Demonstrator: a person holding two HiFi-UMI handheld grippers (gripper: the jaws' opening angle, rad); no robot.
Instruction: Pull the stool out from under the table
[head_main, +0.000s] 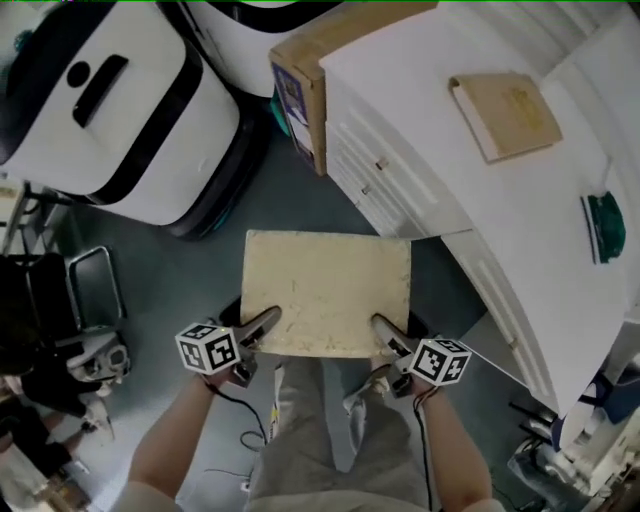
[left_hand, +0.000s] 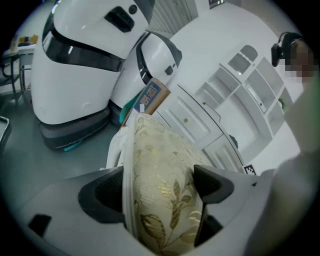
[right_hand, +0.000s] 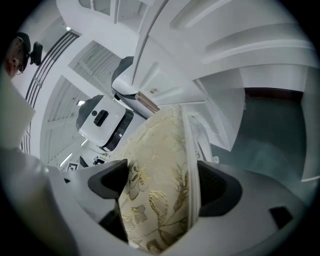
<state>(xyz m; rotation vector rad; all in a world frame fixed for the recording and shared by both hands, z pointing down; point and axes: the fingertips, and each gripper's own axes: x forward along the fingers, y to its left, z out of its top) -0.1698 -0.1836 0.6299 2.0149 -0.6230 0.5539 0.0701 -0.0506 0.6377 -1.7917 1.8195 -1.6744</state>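
The stool (head_main: 327, 290) has a cream cushioned seat with a gold leaf pattern and a white frame; in the head view it stands on the grey floor just left of the white table (head_main: 480, 170). My left gripper (head_main: 262, 326) is shut on the seat's near left corner. My right gripper (head_main: 386, 331) is shut on the near right corner. In the left gripper view the seat (left_hand: 160, 190) fills the gap between the jaws of my left gripper (left_hand: 162, 192). The right gripper view shows the seat (right_hand: 157, 185) clamped the same way in my right gripper (right_hand: 160, 187).
A big white and black machine (head_main: 110, 110) stands at the far left, a second one (head_main: 240, 40) behind it. A cardboard box (head_main: 300, 80) leans against the table's far corner. A book (head_main: 505, 115) and a green object (head_main: 605, 225) lie on the table. A metal rack (head_main: 95, 290) stands left.
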